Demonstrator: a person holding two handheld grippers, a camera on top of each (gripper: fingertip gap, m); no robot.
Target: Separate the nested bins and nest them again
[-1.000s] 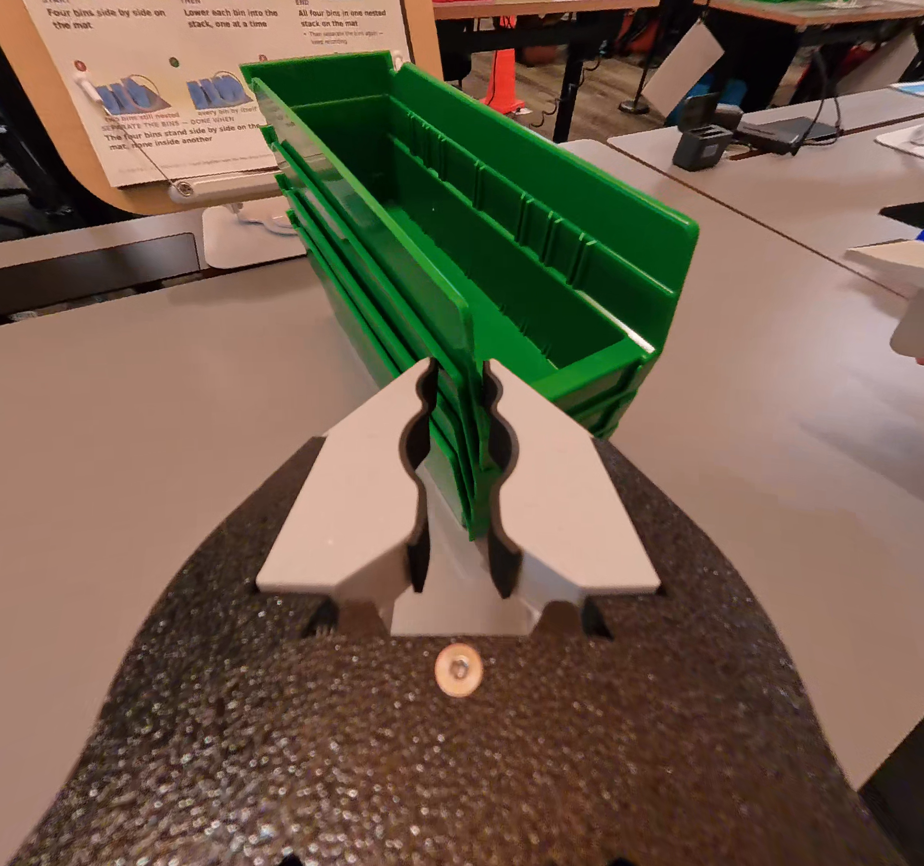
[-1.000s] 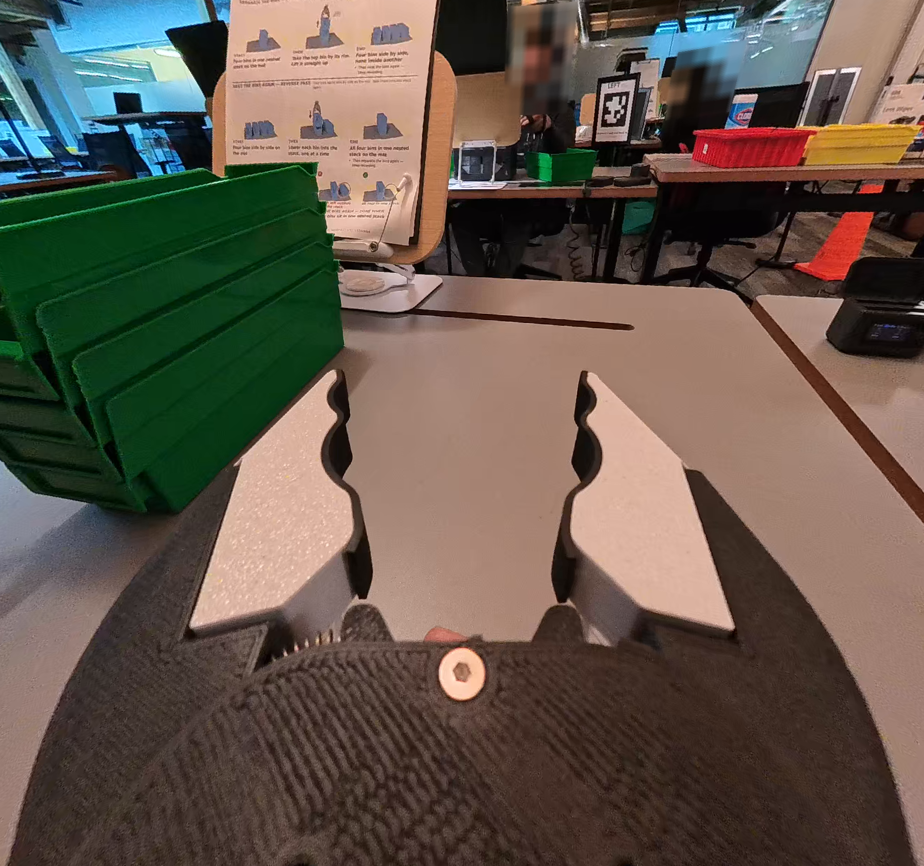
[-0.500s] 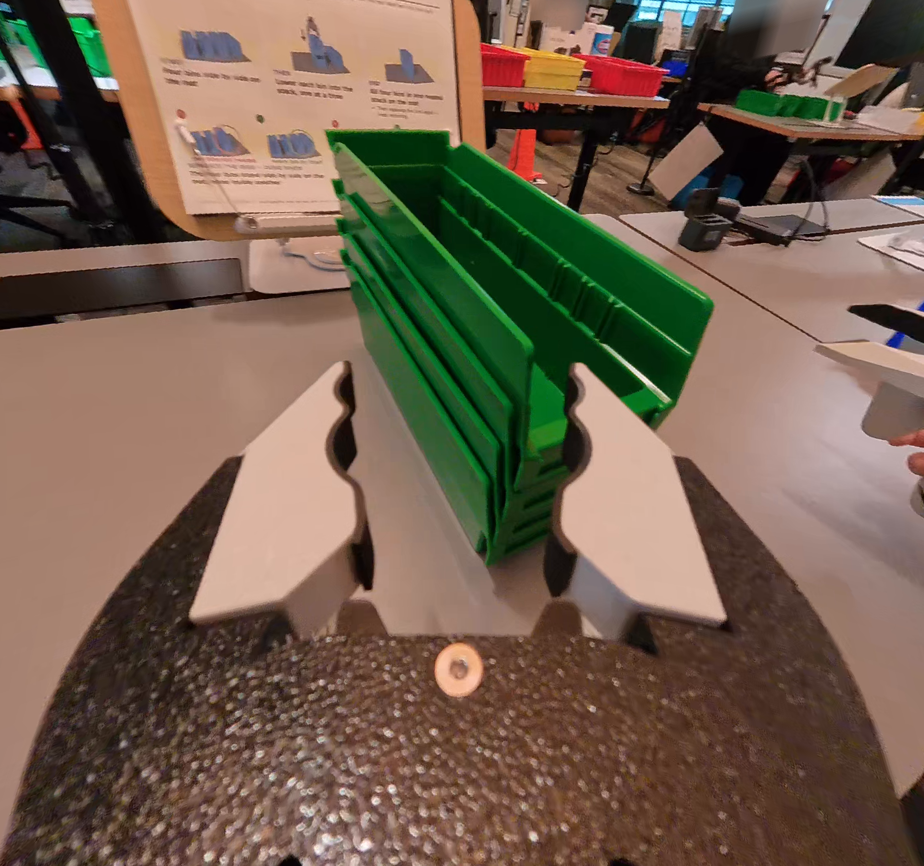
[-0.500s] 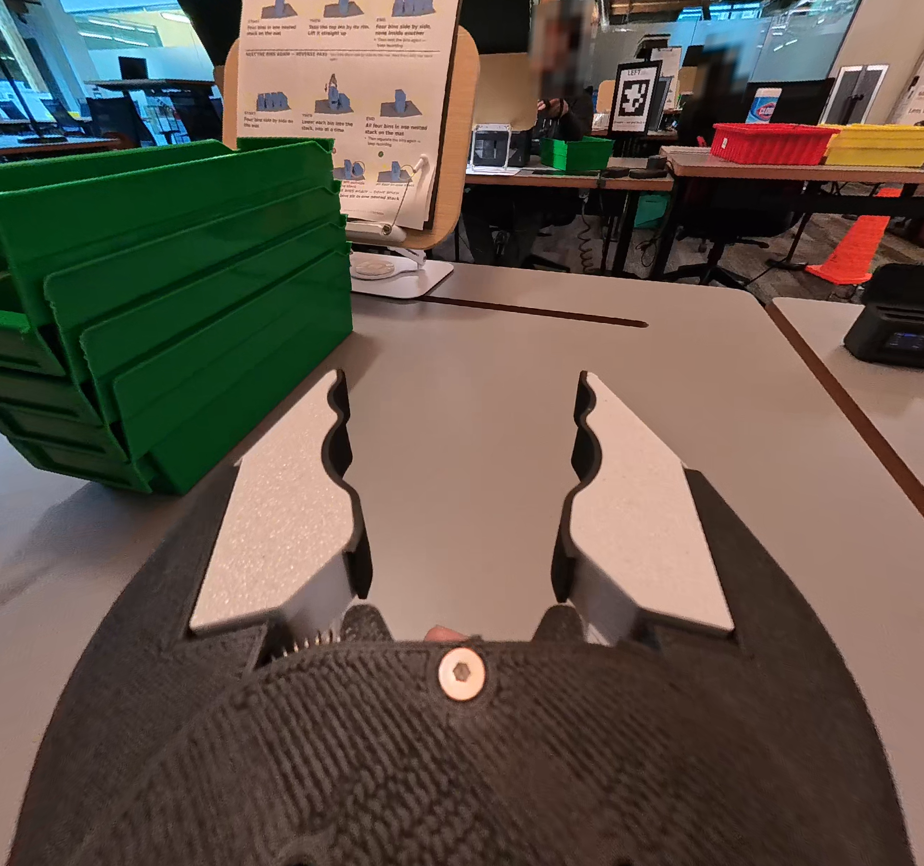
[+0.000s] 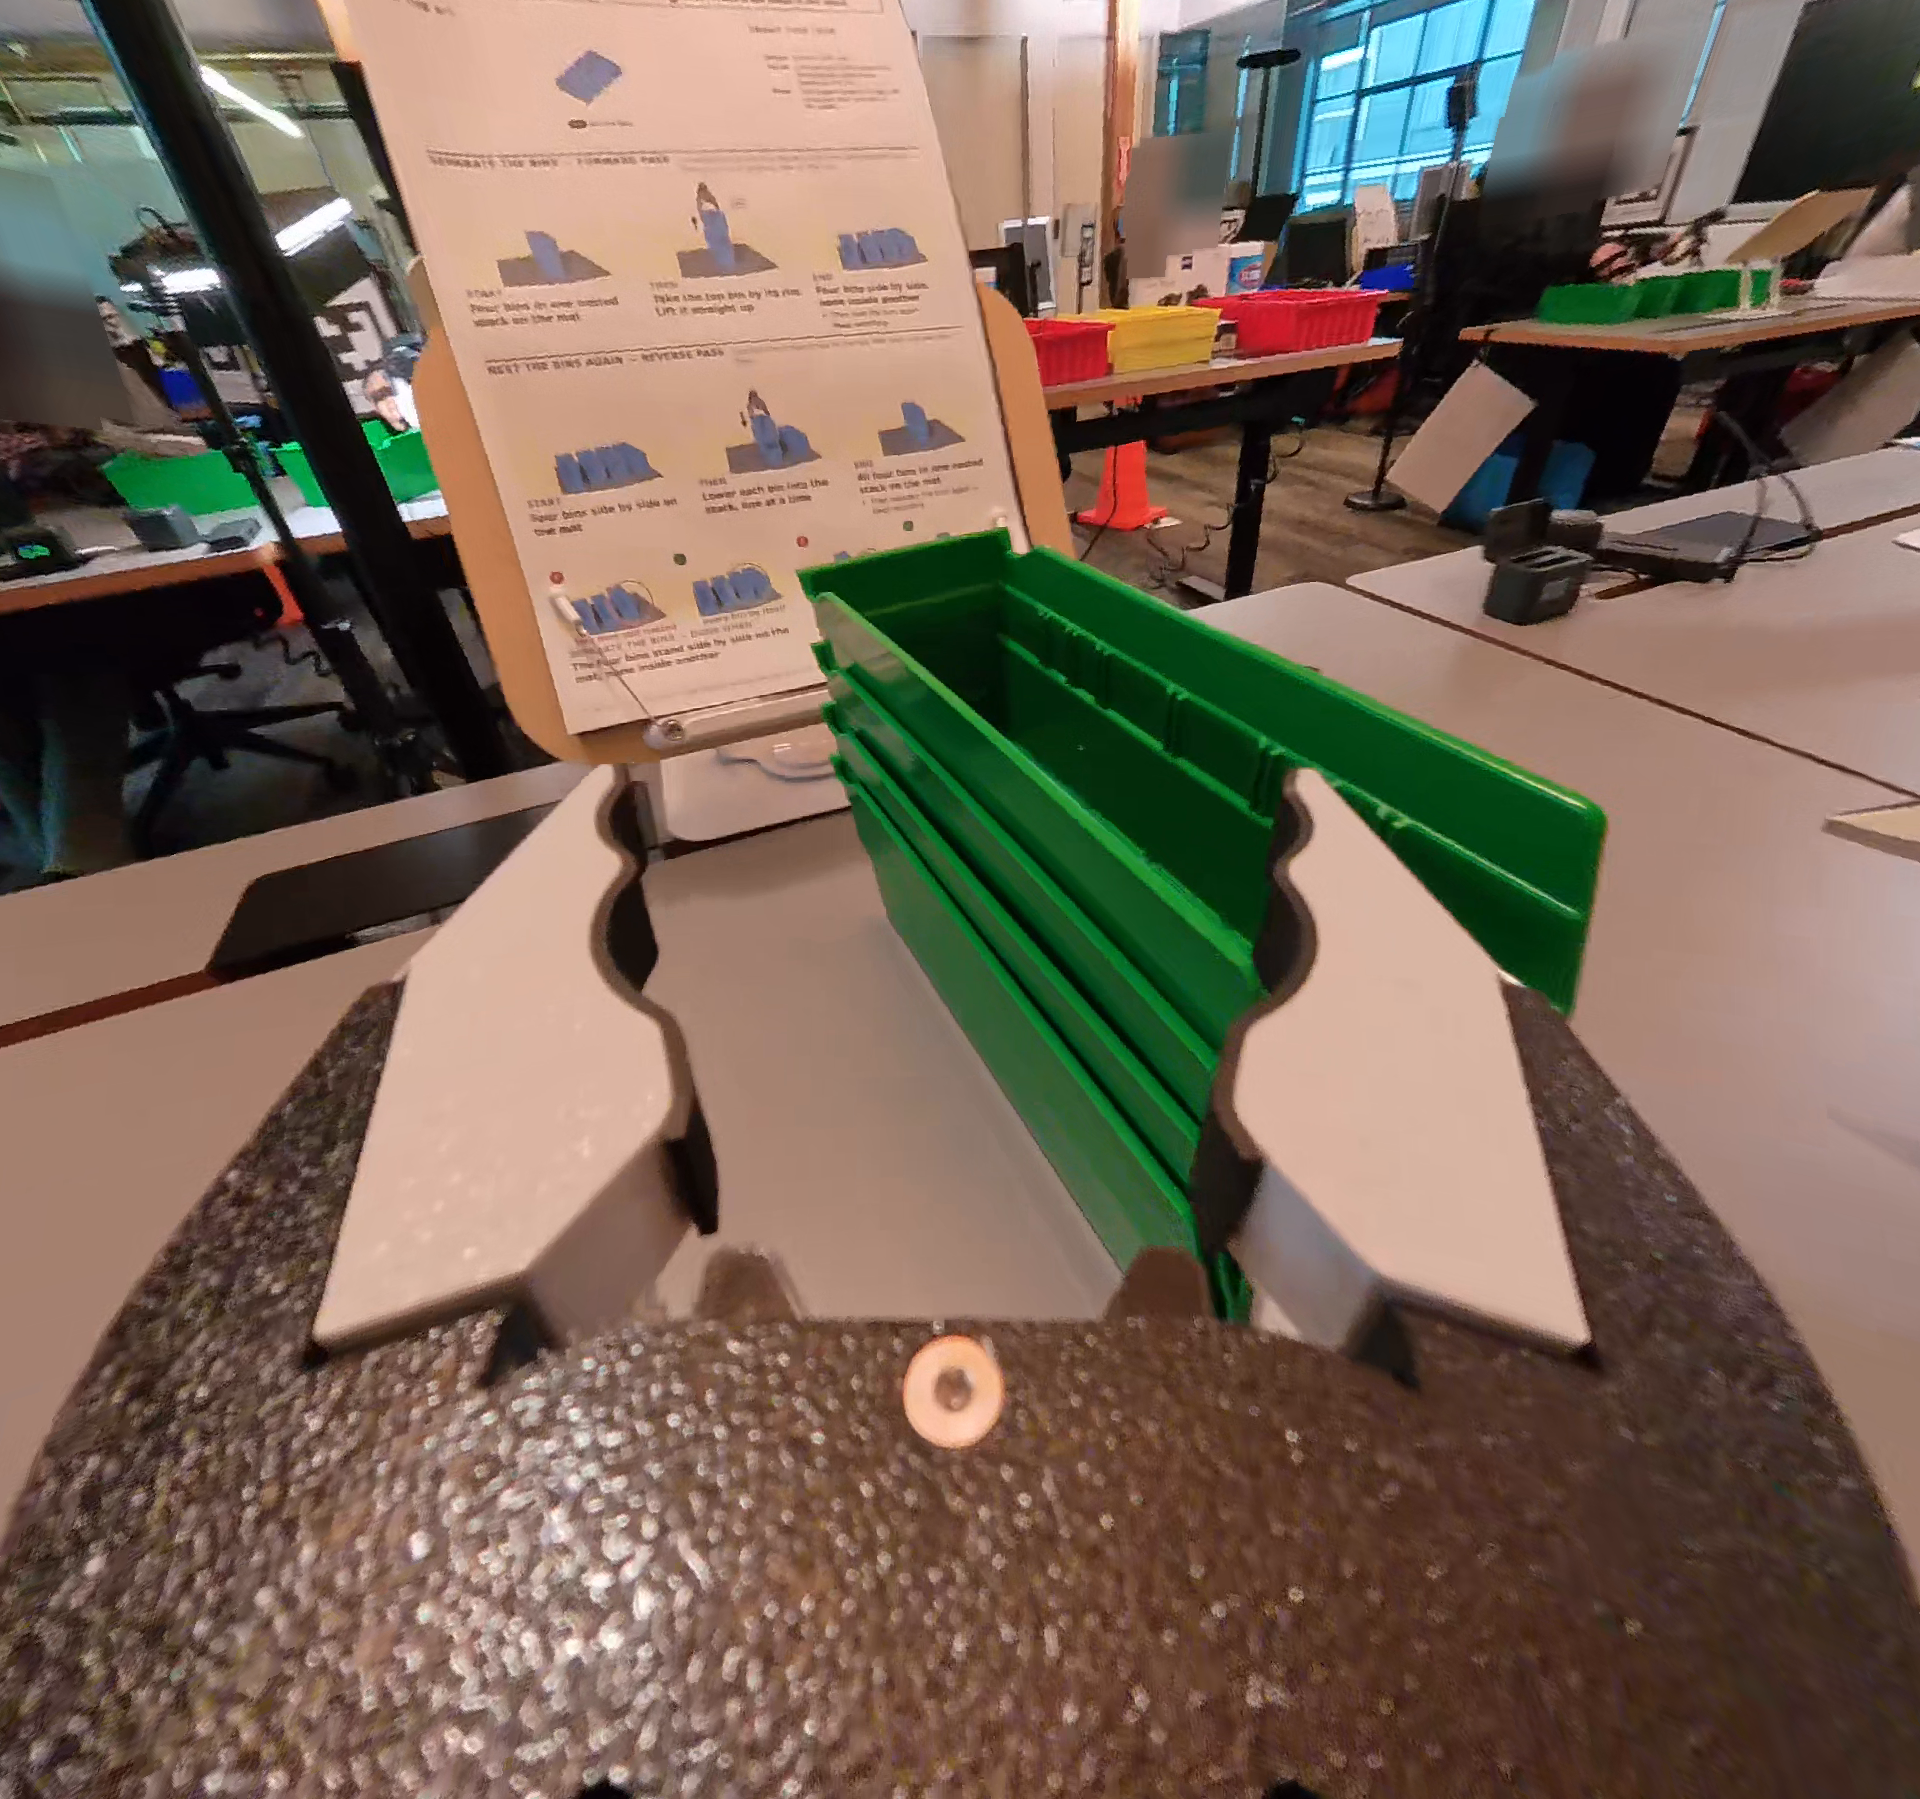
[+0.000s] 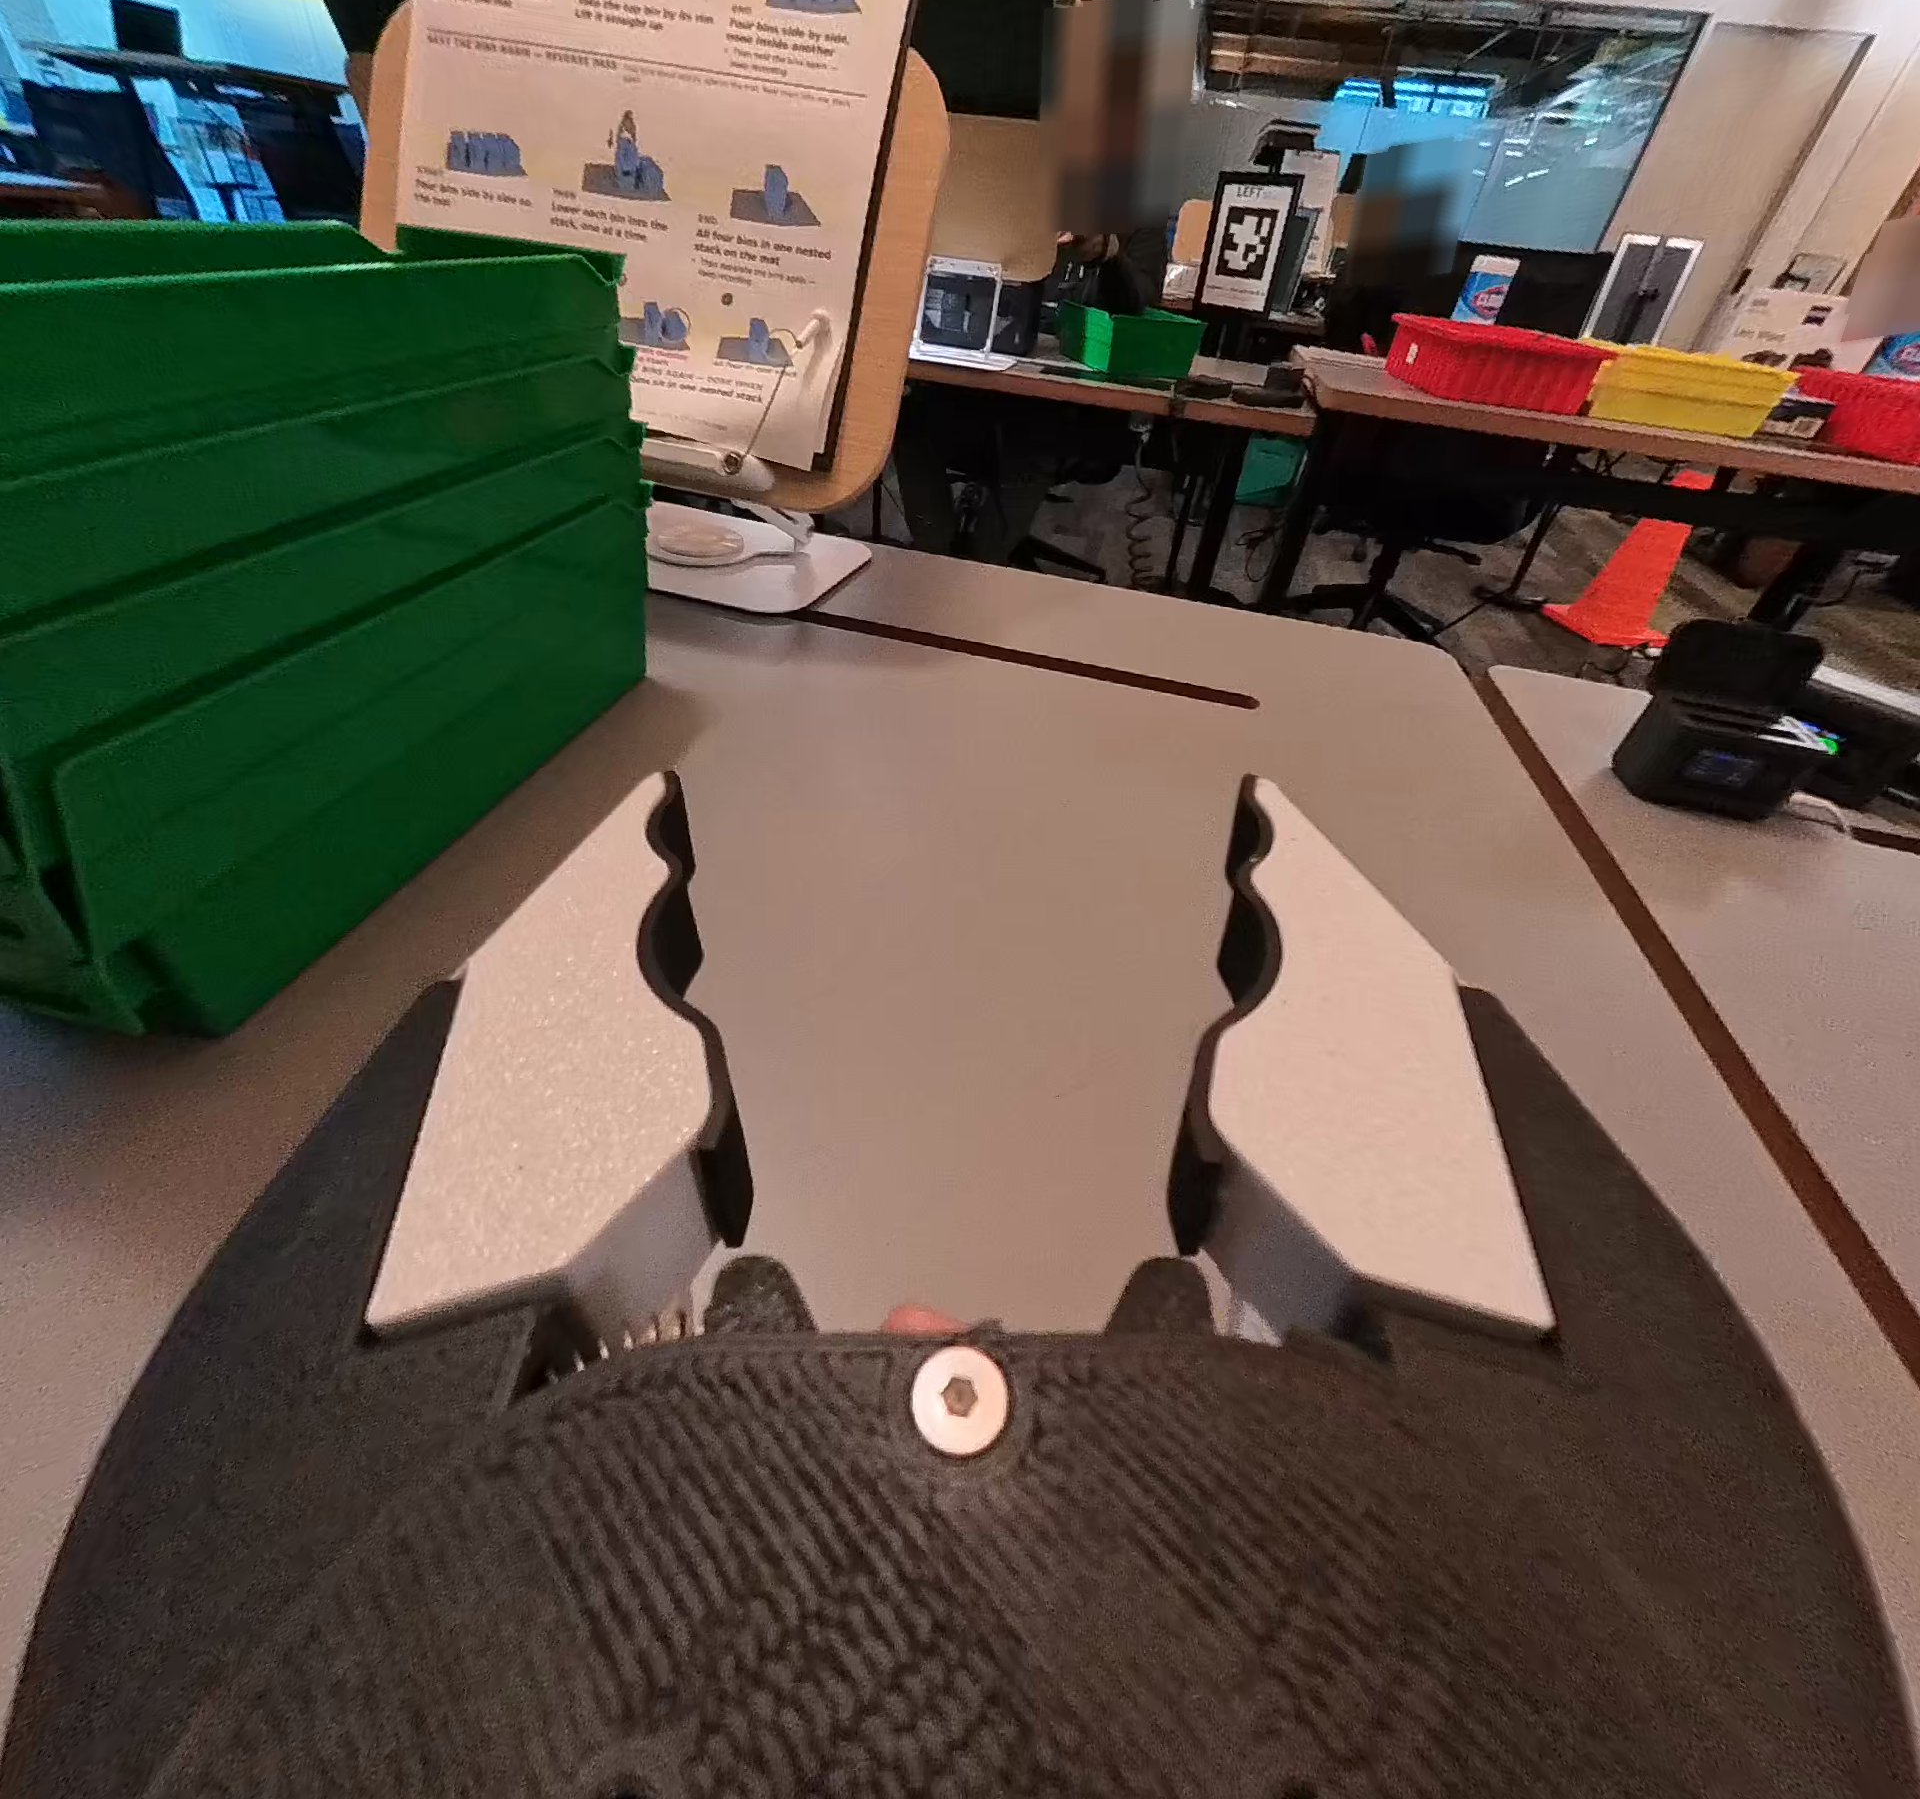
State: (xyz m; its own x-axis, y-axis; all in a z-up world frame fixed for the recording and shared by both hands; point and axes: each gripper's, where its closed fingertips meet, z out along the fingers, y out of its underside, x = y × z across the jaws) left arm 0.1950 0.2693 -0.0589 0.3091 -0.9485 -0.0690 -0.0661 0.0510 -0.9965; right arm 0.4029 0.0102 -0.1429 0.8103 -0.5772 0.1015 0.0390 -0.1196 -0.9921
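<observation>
Left wrist view looks along the left gripper [image 5: 961,928], whose two grey fingers stand wide apart and grasp nothing; the stack of green nested bins [image 5: 1101,814] rests on the grey table [image 5: 831,1074] just ahead, running away from the camera; the stack's near end lies partly behind the right-hand finger [image 5: 1382,1074], while the left-hand finger [image 5: 530,1074] hangs over bare table; whether the right-hand finger touches the bins cannot be told; four rims show stepped one inside another, the innermost bin uppermost and open to view; behind the stack an instruction sheet [image 5: 675,295] leans on a wooden stand [image 5: 457,502].

From the right wrist view, the right gripper [image 6: 961,918] is also spread wide and empty, hovering over bare table [image 6: 966,970]; the bins [image 6: 312,606] sit to its left, apart from its fingers, their long side walls layered one above another; the same sheet [image 6: 665,139] and stand [image 6: 894,295] rise beyond the stack's far end; a small black device [image 6: 1725,741] sits on the neighbouring table [image 6: 1766,918] to the right; farther back, red and yellow baskets [image 6: 1579,378] line another table, an orange cone [image 6: 1621,586] stands on the floor, and people sit at desks, their heads blurred.
</observation>
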